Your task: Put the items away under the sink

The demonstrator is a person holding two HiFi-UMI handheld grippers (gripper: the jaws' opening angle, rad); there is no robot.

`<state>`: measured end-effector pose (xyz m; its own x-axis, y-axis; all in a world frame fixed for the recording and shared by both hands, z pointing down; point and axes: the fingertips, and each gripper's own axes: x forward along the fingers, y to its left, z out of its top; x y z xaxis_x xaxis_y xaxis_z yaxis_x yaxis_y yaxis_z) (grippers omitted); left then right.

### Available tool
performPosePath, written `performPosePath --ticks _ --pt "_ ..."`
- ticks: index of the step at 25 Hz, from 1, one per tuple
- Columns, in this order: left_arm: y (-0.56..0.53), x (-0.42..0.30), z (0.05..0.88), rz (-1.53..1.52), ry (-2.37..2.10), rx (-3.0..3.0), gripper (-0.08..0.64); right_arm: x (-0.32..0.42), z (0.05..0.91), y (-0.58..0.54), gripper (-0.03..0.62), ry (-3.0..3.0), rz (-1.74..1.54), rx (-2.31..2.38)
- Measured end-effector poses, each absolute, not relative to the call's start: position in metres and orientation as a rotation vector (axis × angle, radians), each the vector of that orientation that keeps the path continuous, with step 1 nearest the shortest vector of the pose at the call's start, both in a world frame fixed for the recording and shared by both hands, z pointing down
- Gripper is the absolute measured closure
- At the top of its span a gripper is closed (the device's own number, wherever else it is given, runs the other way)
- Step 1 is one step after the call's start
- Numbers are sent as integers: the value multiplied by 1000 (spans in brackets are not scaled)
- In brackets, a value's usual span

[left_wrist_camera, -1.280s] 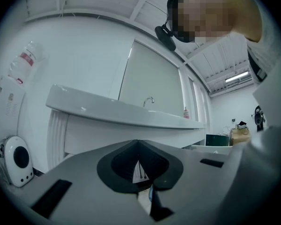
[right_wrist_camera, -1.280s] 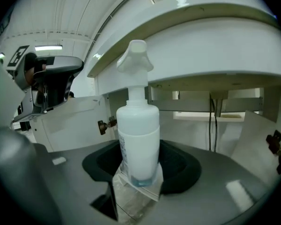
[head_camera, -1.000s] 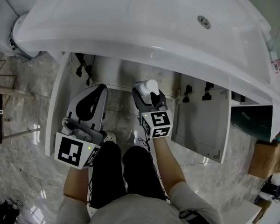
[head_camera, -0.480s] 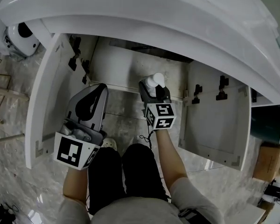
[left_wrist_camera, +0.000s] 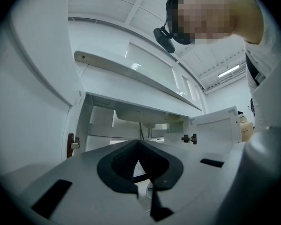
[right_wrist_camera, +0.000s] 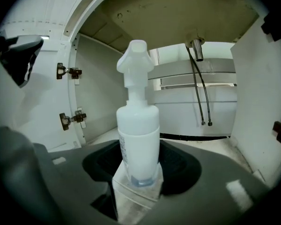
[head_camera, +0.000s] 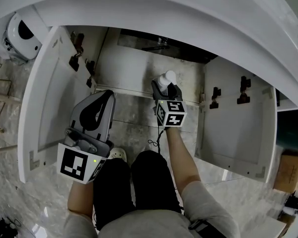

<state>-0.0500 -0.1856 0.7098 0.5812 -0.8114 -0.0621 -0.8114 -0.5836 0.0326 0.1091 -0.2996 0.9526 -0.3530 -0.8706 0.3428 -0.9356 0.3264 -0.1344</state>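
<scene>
My right gripper (head_camera: pixel 165 87) is shut on a white pump bottle (right_wrist_camera: pixel 137 125), held upright at the front of the open cabinet under the sink (head_camera: pixel 139 73). In the head view the bottle's white pump top (head_camera: pixel 166 78) shows just past the jaws. The right gripper view looks into the cabinet, with the bottle's base pinched between the jaws and two hoses (right_wrist_camera: pixel 199 86) hanging at the back. My left gripper (head_camera: pixel 102 99) hangs lower left, in front of the cabinet, jaws shut with nothing between them.
Both cabinet doors stand open: the left door (head_camera: pixel 44 88) and the right door (head_camera: pixel 238 123). The white basin (head_camera: pixel 188 19) overhangs the cabinet. The person's knees (head_camera: pixel 134 182) sit close below the grippers. A marble floor (head_camera: pixel 10 148) lies to the left.
The head view has tipped down, so more of the cabinet's inside shows. My right gripper has carried the bottle a little farther toward the cabinet opening. The left gripper has stayed put.
</scene>
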Motion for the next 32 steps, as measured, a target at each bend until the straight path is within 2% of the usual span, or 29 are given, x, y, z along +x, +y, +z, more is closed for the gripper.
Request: performPosePath --ticks 32 --pt "-188 -62 728 -89 -1460 2767 552 116 1003 -326 344 -2287 444 1676"
